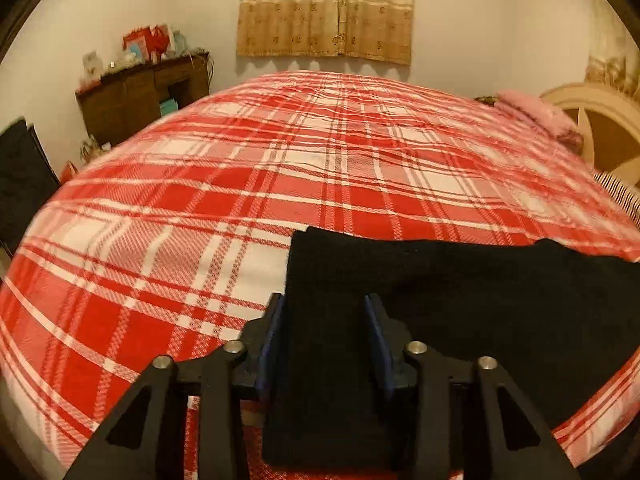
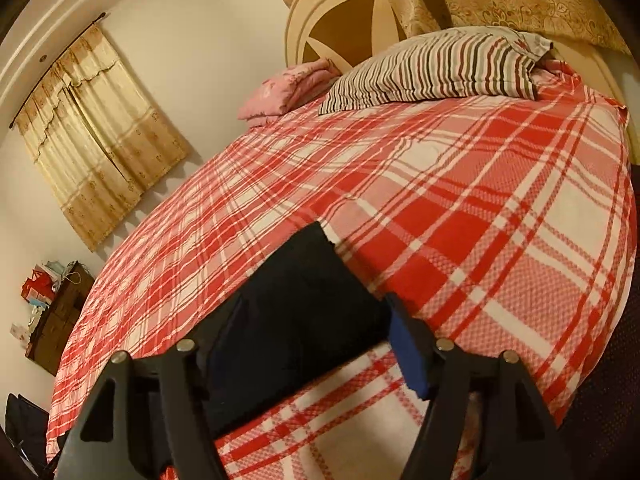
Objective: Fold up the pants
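Black pants (image 1: 460, 300) lie flat on the red plaid bed (image 1: 240, 200), near its front edge. Left tool (image 1: 325, 308) — jaws parted, fabric between them, pads not visibly pressing. Right tool (image 2: 316, 320) — jaws wide apart over the pants' end, nothing gripped.

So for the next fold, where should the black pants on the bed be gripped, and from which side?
Take the black pants at their squared left end, near the corner, coming in low from the bed's near edge. The cloth lies flat on the plaid bedspread, so only an edge offers purchase; the left hand-held gripper already straddles that end.
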A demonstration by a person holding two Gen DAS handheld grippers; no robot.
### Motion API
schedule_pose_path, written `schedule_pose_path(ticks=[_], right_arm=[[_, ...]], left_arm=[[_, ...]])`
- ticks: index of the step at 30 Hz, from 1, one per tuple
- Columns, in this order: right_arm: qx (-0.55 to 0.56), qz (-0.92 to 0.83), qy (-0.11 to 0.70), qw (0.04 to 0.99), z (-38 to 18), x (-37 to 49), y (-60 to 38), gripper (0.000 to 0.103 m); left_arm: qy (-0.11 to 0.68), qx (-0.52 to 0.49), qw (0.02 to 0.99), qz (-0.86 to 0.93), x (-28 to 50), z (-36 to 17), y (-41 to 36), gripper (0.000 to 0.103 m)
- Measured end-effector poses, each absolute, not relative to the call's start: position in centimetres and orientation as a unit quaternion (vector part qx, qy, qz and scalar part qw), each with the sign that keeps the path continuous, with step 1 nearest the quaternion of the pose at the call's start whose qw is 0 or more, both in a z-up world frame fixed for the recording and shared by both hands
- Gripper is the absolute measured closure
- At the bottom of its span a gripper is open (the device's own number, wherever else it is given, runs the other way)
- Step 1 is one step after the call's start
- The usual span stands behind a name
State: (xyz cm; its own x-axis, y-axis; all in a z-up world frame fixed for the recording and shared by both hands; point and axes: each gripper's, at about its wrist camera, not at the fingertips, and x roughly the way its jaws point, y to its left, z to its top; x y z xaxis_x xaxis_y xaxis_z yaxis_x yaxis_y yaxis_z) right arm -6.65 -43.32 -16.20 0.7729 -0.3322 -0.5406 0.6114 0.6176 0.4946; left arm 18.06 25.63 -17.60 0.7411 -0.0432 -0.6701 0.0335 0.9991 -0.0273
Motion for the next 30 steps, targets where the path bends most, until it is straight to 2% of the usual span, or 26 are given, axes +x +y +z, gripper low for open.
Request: schedule_pose_path(ticks=[4,9,11,14,20,22,24,30], right_arm=[[0.327,-0.274,0.206,0.881,-16.2,-6.8,-42.9,0.032],[0.341,-0.277,0.19,0.878,-15.9,-8.0,-43.8,0.032],[0.343,-0.287,0.182,0.876,-15.7,-8.5,-44.3,0.032],[0.35,-0.297,0.177,0.871,-15.4,-9.4,-45.3,0.031],[0.359,-0.312,0.175,0.862,-15.1,-10.7,-47.7,0.031],[0.367,-0.3,0.182,0.861,-15.1,-10.6,-48.1,0.031],[0.377,-0.28,0.189,0.862,-15.2,-10.2,-48.1,0.033],[0.371,-0.233,0.241,0.866,-15.3,-8.0,-46.6,0.044]], left_arm=[[0.362,-0.011,0.932,-0.01,18.3,-17.2,26.8,0.085],[0.358,-0.023,0.933,-0.009,18.0,-17.3,27.4,0.085],[0.355,-0.033,0.934,-0.008,17.9,-17.3,27.6,0.082],[0.354,-0.047,0.934,0.01,17.7,-16.7,28.0,0.067],[0.319,-0.004,0.948,0.01,15.3,-14.1,25.7,0.063],[0.316,-0.008,0.949,-0.012,14.7,-13.6,24.3,0.055],[0.311,-0.009,0.95,-0.036,14.3,-13.4,22.1,0.039],[0.323,0.012,0.94,-0.11,14.3,-14.4,14.9,0.037]])
